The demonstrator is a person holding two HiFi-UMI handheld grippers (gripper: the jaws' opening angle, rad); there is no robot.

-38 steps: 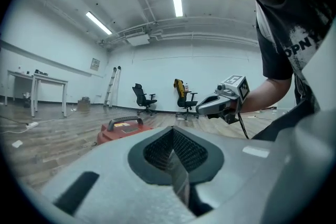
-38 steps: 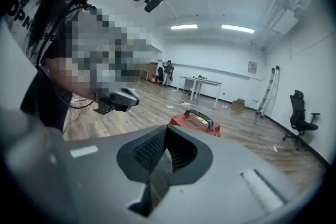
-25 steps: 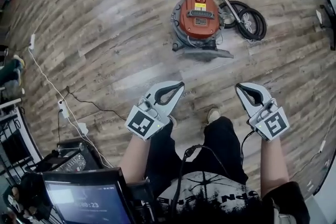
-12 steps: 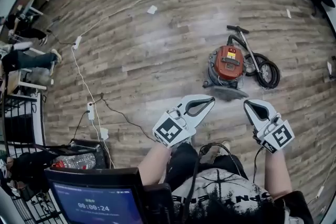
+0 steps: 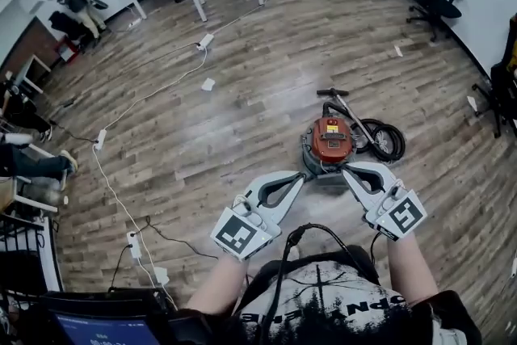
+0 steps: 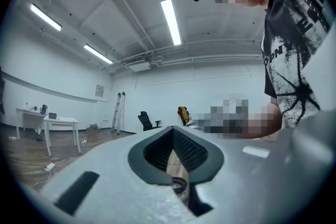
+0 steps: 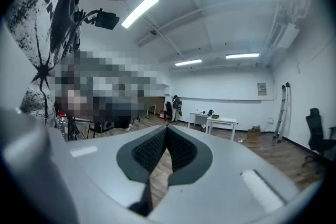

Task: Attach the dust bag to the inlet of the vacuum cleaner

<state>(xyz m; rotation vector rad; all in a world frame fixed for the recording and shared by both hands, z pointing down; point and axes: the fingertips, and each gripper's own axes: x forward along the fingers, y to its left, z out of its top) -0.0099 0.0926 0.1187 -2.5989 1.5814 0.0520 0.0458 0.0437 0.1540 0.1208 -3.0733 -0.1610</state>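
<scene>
With left gripper and right gripper both closed on nothing and the vacuum cleaner floor-bound at twelve o'clock beyond them, reaching in unopened risks shoving it, not grasping the dust bag, which I cannot make out.

A brown wood-plank floor shows a grained, low-sheen finish, with a pale glare lying across its middle boards. On it, the round vacuum cleaner has an orange-red lid that looks like glossy moulded plastic over a duller grey base. Its coiled black hose is matt, and its thin wand reads as bare metal. The pale grey left gripper and the matching right gripper have smooth, matt plastic shells. Their black inner pads are finely ribbed and rubbery. The person's black T-shirt is soft cloth with cracked white print. Thin white cables look like smooth plastic.
</scene>
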